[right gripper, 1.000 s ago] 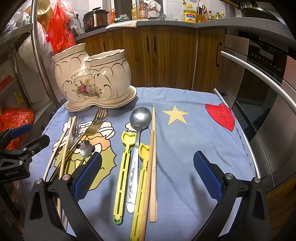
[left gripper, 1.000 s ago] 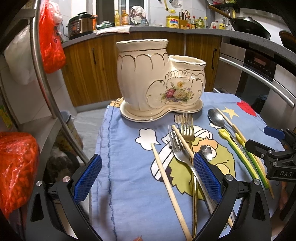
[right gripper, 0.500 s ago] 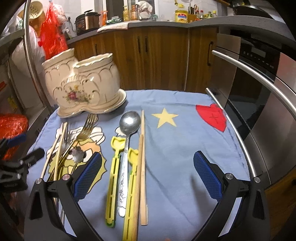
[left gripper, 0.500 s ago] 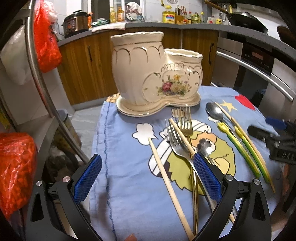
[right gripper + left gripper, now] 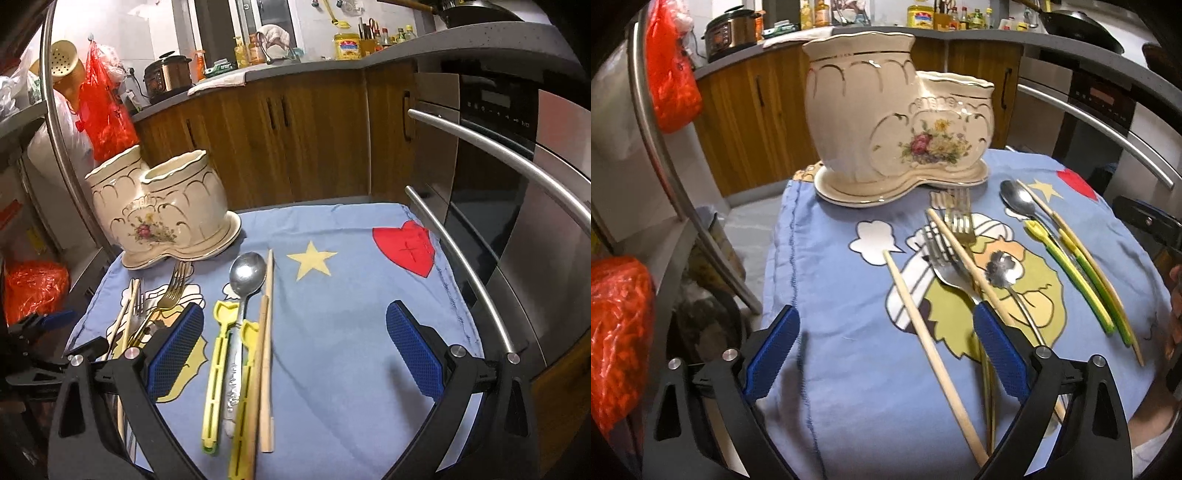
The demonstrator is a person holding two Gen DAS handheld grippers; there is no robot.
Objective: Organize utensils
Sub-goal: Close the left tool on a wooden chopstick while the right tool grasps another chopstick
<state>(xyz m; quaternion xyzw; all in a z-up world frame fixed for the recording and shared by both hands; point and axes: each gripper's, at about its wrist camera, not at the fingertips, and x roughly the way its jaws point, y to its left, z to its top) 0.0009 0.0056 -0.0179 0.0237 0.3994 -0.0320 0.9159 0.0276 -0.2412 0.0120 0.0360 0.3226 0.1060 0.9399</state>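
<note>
Two claws, both spread wide with nothing between the pads: left claw (image 5: 882,354) low over the near left part of the blue cloth (image 5: 831,280), right claw (image 5: 295,350) over the near right part.

Cream holder (image 5: 159,218), two compartments, on its own saucer at the far left corner of the cloth-covered counter; mouths upward.

Left group, long axes near-to-far, heads toward the holder: gold fork (image 5: 958,221), silver fork (image 5: 942,262), small flower-headed spoon (image 5: 1001,266), and two wooden chopsticks (image 5: 923,332), one lying across the forks, one alone on the left. Handles run under the left claw's right pad.

Middle group, roughly parallel, near-to-far: large spoon (image 5: 247,273) with bowl toward the far edge, two yellow-green sticks (image 5: 216,373) flanking it, two wooden chopsticks (image 5: 266,350) touching on its right.

Open room: bare cloth right of the middle group, around the star (image 5: 312,258) and red heart (image 5: 404,249). Oven handle bar (image 5: 480,284) runs along the right edge; a curved metal bar (image 5: 665,155) stands off the left edge.
</note>
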